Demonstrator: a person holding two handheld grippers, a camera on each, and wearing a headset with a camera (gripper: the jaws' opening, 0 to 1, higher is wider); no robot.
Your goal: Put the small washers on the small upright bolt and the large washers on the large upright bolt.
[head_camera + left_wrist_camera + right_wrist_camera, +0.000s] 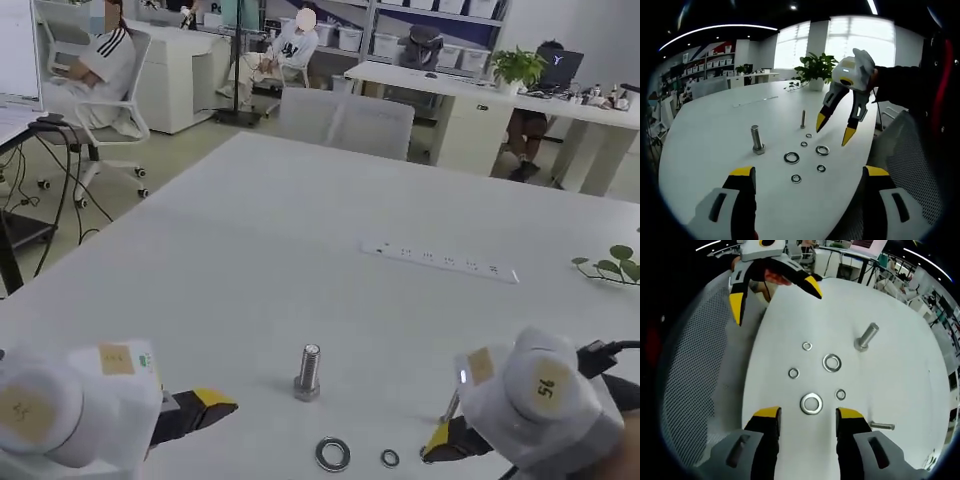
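Note:
The large upright bolt [307, 372] stands on the white table near the front, also in the left gripper view [757, 140] and the right gripper view [866, 337]. The thin small bolt [803, 119] stands beyond it. Two large washers [791, 158] [822, 150] and several small washers [796, 178] lie flat between the grippers. My left gripper [809, 175] is open and holds nothing. My right gripper [808, 415] is open, its tips on either side of a large washer [811, 403] on the table. In the head view a large washer [332, 454] lies by the right gripper [440, 440].
A white power strip [440, 262] lies farther back on the table [250, 250]. A leafy plant [612, 265] sits at the right edge. Office chairs [345, 120], desks and seated people are beyond the far edge. The near table edge runs close below the washers.

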